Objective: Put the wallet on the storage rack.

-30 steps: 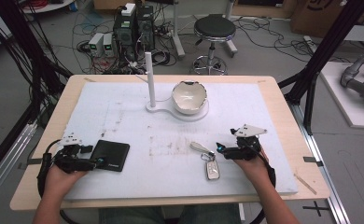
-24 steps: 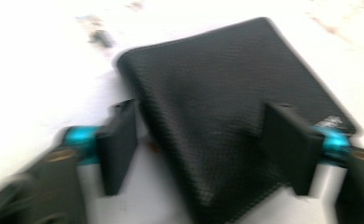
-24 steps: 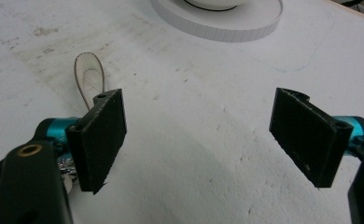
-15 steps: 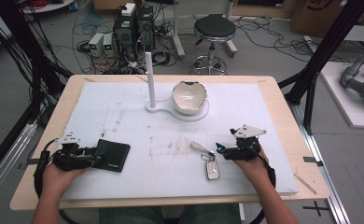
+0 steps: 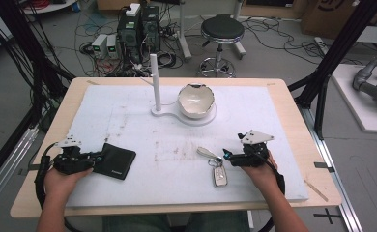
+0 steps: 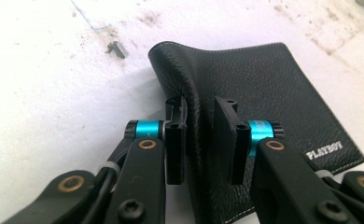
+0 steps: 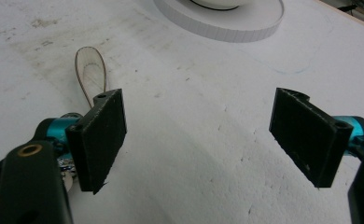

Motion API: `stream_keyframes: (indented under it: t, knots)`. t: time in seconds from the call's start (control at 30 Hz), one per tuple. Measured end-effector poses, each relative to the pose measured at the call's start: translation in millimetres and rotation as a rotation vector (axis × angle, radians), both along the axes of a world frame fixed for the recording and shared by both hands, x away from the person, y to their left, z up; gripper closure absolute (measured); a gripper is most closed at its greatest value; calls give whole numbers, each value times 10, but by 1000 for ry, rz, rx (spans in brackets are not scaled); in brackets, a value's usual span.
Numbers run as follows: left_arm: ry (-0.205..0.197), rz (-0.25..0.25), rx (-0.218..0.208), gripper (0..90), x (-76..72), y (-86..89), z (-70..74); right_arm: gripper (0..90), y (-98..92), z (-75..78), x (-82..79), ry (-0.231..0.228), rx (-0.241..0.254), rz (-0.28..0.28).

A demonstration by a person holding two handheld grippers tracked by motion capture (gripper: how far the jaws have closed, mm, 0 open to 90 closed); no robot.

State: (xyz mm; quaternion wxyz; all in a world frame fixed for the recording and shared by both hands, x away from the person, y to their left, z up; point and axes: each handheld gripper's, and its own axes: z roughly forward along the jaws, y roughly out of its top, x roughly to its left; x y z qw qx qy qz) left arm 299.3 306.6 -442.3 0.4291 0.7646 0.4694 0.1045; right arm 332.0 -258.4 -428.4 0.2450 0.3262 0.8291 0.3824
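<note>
Black wallet (image 5: 113, 161) lying flat at the near left of the white mat (image 5: 128, 111), its left edge bunched up into a ridge. Left gripper (image 6: 199, 135) just been closing, now pinched on that raised fold of the wallet (image 6: 264, 88), pads pressing the leather from both sides; most of the wallet stretching away to the right of the jaws in the high view. Left gripper (image 5: 87, 158) low at the mat, held in the left hand (image 5: 63, 179).

Right gripper (image 7: 203, 126) spread wide over bare mat, nothing between the pads. Key fob (image 5: 219, 176) with leather loop (image 7: 91, 74) just left of the right gripper (image 5: 229, 155), near right of the mat. White bowl (image 5: 196, 100) on its stand, far centre, well apart from both.
</note>
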Motion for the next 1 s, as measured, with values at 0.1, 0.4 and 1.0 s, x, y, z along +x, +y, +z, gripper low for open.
stream_keyframes:
  t: [0.1, 0.4, 1.0]
  knots:
    - [-11, 10, 0, 795, -20, -13, 56, 188, 3, -5, 0, 0, -3, 1]
    - [-126, -29, -2, 815, -133, -150, 380, 188, -3, -26, 10, 5, -15, -1]
    - [-286, -205, 48, 823, -57, -792, 1036, 188, 3, 0, -10, 1, 14, 5]
